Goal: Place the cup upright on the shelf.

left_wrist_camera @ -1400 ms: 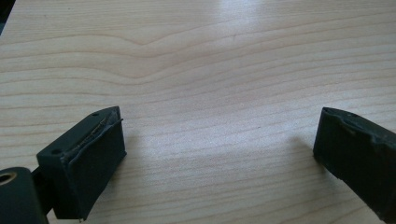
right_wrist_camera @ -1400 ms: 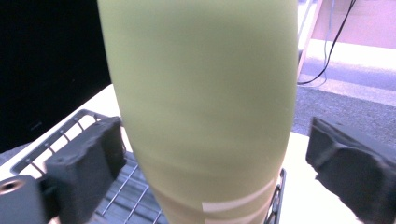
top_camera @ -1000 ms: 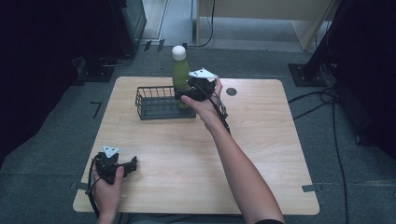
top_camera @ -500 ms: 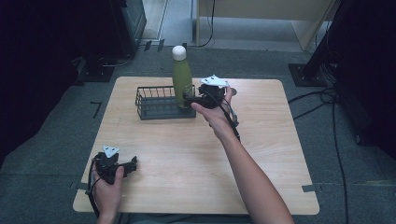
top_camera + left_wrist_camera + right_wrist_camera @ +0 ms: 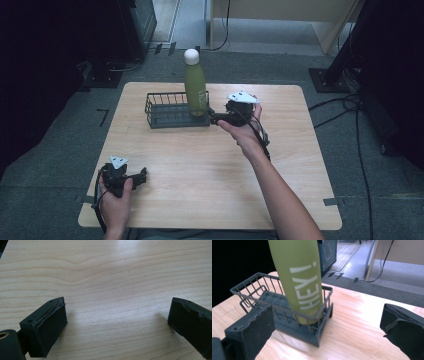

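Wooden table (image 5: 210, 165): one bottle (image 5: 195, 86), one basket (image 5: 170, 111).

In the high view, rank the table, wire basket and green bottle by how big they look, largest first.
1. table
2. wire basket
3. green bottle, though it looks close to the basket in size.

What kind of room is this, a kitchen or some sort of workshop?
Probably a lab or recording room, not a kitchen: a bare wooden table on grey carpet, cables trailing over the floor, and dark equipment stands around it.
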`<state>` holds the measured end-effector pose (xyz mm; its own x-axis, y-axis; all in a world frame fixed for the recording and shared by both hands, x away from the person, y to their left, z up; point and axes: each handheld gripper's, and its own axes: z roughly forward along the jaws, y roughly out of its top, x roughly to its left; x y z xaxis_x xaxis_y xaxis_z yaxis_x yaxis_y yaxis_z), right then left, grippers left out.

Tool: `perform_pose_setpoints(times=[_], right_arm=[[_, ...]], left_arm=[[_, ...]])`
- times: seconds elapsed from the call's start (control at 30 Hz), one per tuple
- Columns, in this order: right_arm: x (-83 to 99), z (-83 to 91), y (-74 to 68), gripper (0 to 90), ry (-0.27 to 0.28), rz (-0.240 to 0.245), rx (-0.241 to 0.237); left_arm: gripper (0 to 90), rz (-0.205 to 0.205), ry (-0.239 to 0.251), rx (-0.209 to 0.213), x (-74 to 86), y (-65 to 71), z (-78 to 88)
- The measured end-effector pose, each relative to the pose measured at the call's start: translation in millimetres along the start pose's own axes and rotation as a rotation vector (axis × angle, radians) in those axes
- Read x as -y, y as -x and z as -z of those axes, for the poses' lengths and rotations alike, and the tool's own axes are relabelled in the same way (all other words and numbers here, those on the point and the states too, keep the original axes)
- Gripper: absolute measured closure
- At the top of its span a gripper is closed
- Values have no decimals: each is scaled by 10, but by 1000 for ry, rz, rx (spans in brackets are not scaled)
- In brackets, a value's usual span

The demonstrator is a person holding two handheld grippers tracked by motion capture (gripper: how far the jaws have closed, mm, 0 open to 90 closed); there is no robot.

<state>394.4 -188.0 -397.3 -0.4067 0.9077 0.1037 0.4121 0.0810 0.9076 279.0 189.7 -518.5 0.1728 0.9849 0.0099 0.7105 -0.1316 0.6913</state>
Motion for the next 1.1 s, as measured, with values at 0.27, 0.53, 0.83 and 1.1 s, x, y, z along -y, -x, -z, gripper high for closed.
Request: perform_pose_setpoints(times=[0.27, 0.53, 0.83, 1.1], right_arm=[[164, 143, 124, 0, -4, -2, 27], [316, 283, 261, 0, -8, -24, 47], [495, 467, 426, 0, -13, -44, 83], [674, 636, 591, 0, -17, -73, 111]], left_arm=[[25, 0, 0, 0, 0, 0, 0], [25, 0, 0, 0, 0, 0, 0], [25, 0, 0, 0, 0, 0, 0], [25, 0, 2, 0, 1, 1, -1]])
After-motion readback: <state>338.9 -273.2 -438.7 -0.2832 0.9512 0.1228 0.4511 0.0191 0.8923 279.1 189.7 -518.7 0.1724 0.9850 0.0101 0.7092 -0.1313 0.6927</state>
